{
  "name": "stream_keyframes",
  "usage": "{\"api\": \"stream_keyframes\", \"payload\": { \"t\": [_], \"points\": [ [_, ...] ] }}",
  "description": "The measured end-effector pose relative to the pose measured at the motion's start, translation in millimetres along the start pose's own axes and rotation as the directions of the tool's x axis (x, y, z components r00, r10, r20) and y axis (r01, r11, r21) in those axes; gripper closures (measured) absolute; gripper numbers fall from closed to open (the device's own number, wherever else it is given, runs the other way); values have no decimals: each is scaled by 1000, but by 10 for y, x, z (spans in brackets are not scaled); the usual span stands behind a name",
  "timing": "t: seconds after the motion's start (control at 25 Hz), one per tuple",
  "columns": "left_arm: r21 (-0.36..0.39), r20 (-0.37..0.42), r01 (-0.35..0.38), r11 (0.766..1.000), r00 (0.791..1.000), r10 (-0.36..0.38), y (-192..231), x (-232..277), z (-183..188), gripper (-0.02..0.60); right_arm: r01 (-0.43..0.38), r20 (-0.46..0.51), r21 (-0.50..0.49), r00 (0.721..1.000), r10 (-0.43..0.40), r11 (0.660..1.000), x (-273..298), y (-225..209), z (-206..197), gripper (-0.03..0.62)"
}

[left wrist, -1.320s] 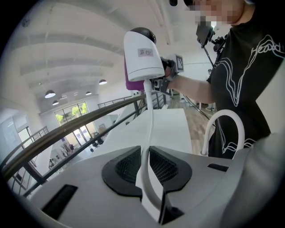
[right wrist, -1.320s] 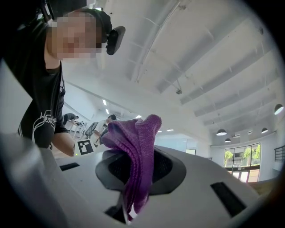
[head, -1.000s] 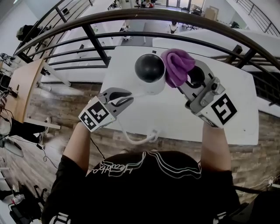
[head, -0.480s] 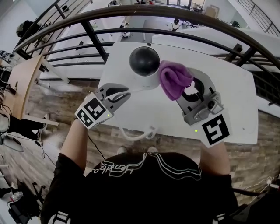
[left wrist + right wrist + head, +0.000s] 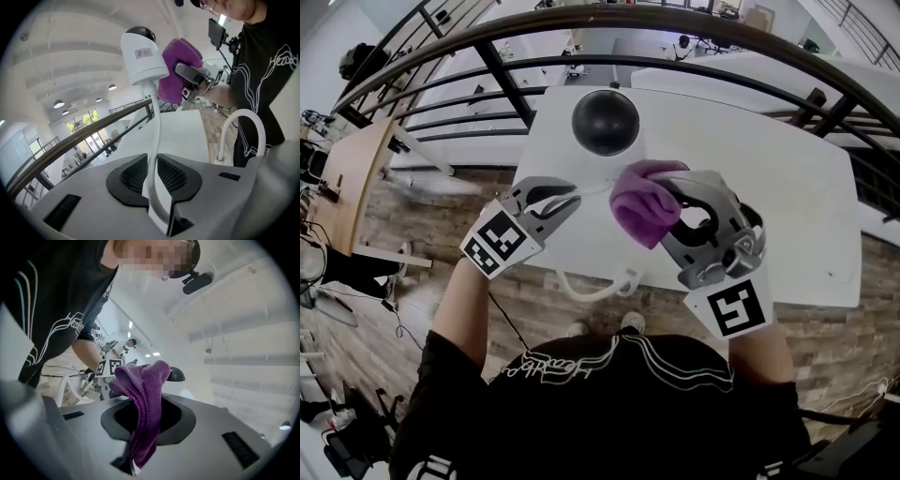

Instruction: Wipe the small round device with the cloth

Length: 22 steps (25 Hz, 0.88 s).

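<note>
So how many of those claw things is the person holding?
2. The left claw is shut on the white cable of the round device; the right claw grips the purple cloth. Neither is hidden.

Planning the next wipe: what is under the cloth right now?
Seen from above, the cloth hangs over bare table beside the device, not over its dome. It hides the jaw tips of the right gripper, which clamps it.

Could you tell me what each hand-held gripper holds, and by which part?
The left hand-held gripper pinches the white cable from the small round device; the right hand-held gripper clamps the purple cloth near one end.
</note>
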<state>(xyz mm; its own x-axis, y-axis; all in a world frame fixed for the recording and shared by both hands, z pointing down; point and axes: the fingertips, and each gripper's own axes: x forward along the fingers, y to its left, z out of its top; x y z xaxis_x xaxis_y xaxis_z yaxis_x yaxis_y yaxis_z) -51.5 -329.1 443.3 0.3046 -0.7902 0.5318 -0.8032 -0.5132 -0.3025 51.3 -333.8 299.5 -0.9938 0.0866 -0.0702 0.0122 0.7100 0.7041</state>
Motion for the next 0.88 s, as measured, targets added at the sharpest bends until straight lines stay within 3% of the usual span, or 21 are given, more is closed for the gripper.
{"api": "stream_keyframes", "payload": {
  "t": [0.56, 0.72, 0.88],
  "points": [
    [21, 79, -71, 997, 994, 69, 4, -11, 13, 508, -73, -103, 94, 991, 83, 993, 5, 520, -278, 536],
    [33, 127, -98, 995, 988, 93, 47, -39, 29, 457, -52, -126, 202, 989, 79, 978, -72, 579, -293, 536],
    [26, 200, -122, 992, 973, 114, 72, -297, 289, 445, 12, -189, 326, 981, 53, 945, -209, 558, -193, 534]
  ]
}}
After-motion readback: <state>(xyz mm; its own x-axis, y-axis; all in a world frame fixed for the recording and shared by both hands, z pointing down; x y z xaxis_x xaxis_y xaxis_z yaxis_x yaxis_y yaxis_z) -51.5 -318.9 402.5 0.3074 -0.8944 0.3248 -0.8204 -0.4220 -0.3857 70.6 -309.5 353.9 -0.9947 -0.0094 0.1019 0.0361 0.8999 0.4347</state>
